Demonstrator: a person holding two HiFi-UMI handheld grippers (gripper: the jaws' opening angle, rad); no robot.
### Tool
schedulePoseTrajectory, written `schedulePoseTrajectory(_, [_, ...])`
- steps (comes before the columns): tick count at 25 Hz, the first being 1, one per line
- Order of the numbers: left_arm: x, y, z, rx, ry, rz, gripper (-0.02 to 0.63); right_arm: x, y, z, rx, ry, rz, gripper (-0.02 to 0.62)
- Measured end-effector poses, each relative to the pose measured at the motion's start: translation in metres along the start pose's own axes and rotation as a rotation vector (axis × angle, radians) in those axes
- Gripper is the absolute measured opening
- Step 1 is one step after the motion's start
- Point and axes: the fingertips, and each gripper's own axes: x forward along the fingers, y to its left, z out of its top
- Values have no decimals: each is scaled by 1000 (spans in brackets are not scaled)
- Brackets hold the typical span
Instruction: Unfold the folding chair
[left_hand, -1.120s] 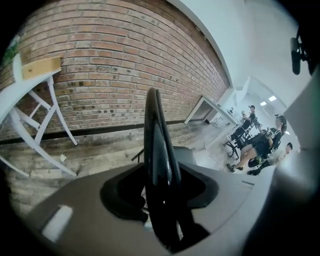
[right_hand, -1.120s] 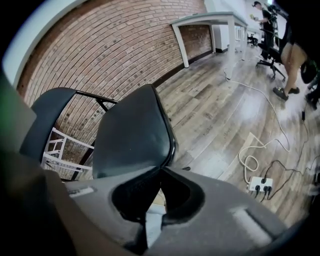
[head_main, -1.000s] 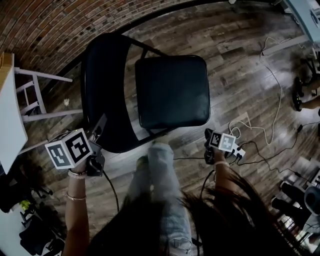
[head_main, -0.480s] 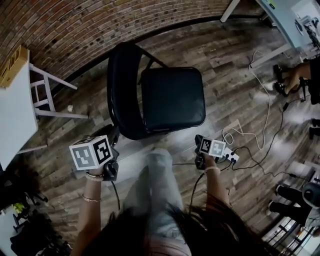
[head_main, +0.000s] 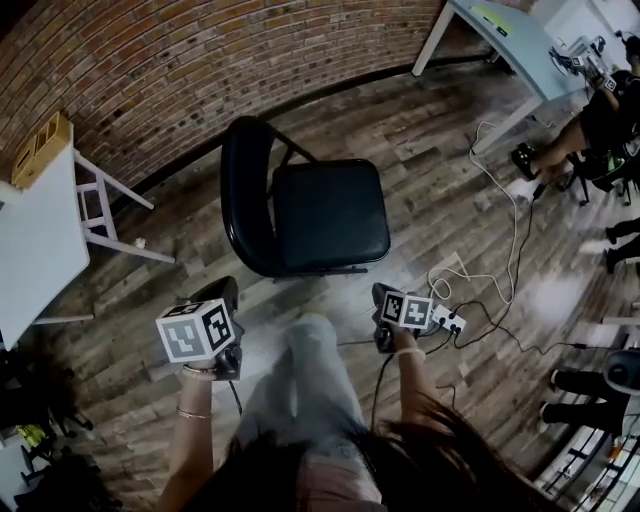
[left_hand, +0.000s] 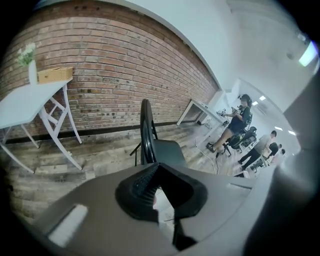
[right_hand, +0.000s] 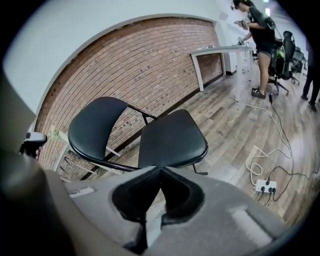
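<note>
The black folding chair (head_main: 330, 215) stands unfolded on the wood floor, seat flat and backrest (head_main: 245, 195) upright toward the brick wall. My left gripper (head_main: 222, 289) is off its near left corner, apart from it. Its jaws have just been closing and now meet with nothing between them (left_hand: 157, 166). My right gripper (head_main: 381, 293) is off the seat's near right corner, shut and empty (right_hand: 160, 170). In the left gripper view the chair (left_hand: 148, 137) shows edge-on; in the right gripper view its seat (right_hand: 172, 137) and backrest (right_hand: 95, 122) face me.
A white table (head_main: 35, 240) with a wooden box (head_main: 40, 145) stands at the left by the brick wall (head_main: 200, 70). A power strip with cables (head_main: 448, 320) lies right of my right gripper. At the far right are a white desk (head_main: 520, 40) and a person (head_main: 600, 110).
Both grippers have drawn back from the chair toward the person and risen. The left one was beside the backrest and now has floor between it and the chair.
</note>
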Motion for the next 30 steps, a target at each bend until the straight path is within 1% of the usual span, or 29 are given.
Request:
schedulePoseTrajectory(2, [-13,-9,-9,10,-6,-14,-5,-14,11,-4,-24,-14,8,-8])
schedulePoseTrajectory(5, [-33,-23,-26,12,-4,-60,-5,-35,29,-10,-56,-41,16,-8])
schedulePoseTrajectory(8, [-53,-41,-56,19,10,-118,-5,-60,46,-20,-71,-80,26,-8])
schedulePoseTrajectory(11, [-73,-59,-87,23,27,-159,-4,-81,58,-34,-97,-103,25,-8])
schedulePoseTrajectory(16, [-104,-75,-121,24,49,-230,-3,-114,72,-60,-124,-134,13,-8])
schedulePoseTrajectory(21, [-134,-81,-143,49,54,-260,-3,-146,87,-88,-142,-169,24,-8])
schedulePoseTrajectory(24, [-145,-90,-154,50,54,-275,-3,-158,88,-105,-173,-163,20,-8])
schedulePoseTrajectory(27, [-151,-100,-161,46,54,-293,-3,-167,84,-112,-188,-164,16,-8])
schedulePoseTrajectory(30, [-153,-108,-163,34,50,-291,-3,-177,82,-111,-204,-175,33,-6])
